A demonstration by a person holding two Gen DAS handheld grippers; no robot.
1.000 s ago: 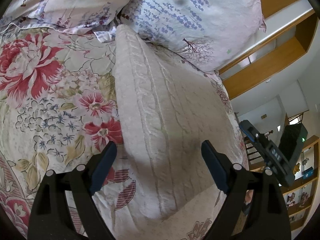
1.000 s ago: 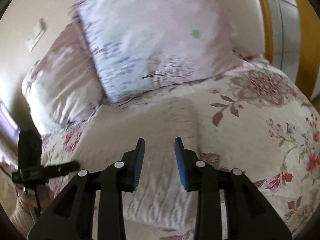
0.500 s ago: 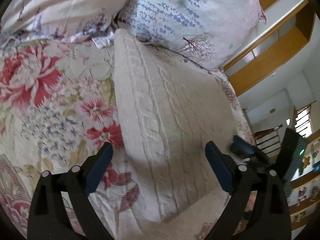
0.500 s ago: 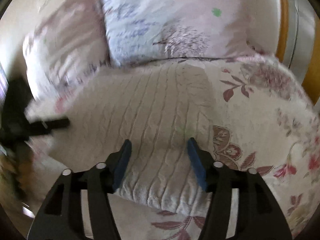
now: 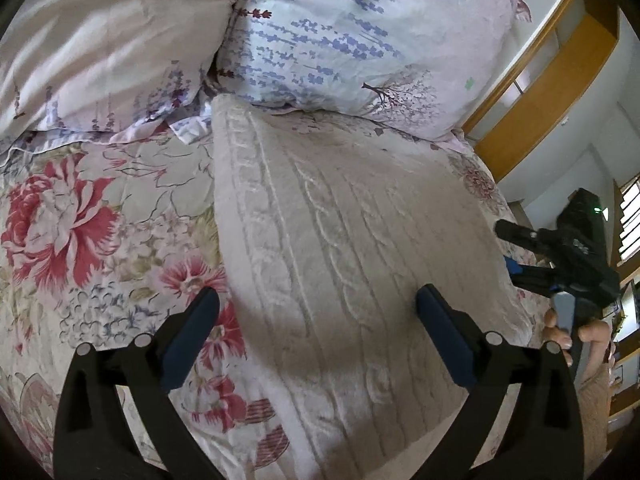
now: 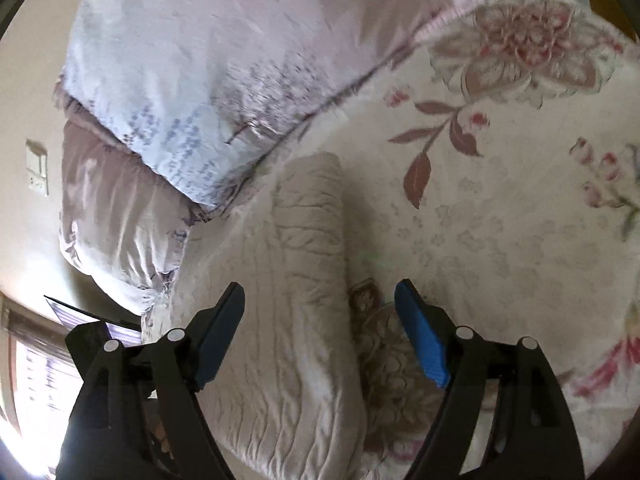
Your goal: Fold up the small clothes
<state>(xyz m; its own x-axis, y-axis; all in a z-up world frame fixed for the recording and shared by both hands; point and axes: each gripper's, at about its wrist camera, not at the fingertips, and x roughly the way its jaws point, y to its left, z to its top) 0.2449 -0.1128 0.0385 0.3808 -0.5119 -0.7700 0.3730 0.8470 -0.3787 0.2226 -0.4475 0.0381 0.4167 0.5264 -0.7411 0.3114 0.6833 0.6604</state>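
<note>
**Cable-knit garment on a floral bedspread, both grippers above it**

The folded cream cable-knit sweater (image 5: pixel 352 264) lies flat on the floral bedspread (image 5: pixel 80 220), its far end touching the lavender-print pillow (image 5: pixel 352 40). The left gripper (image 5: pixel 318 330) hangs over the garment's near half; its jaws are opening, blue pads well apart, one over the bedspread, the other over the knit, gripping nothing. The right gripper (image 6: pixel 320 334) straddles the sweater's right edge (image 6: pixel 312 280): its jaws are opening, one pad above the knit, the other above the bedspread, nothing clamped. In the left wrist view the right gripper appears at the right margin (image 5: pixel 560 256), held by a hand (image 5: pixel 576 332) partly cut off by the frame. The right wrist view is motion-blurred, the pillow print smeared. A second pillow (image 5: pixel 104 48) lies alongside. No legible writing appears.
</note>
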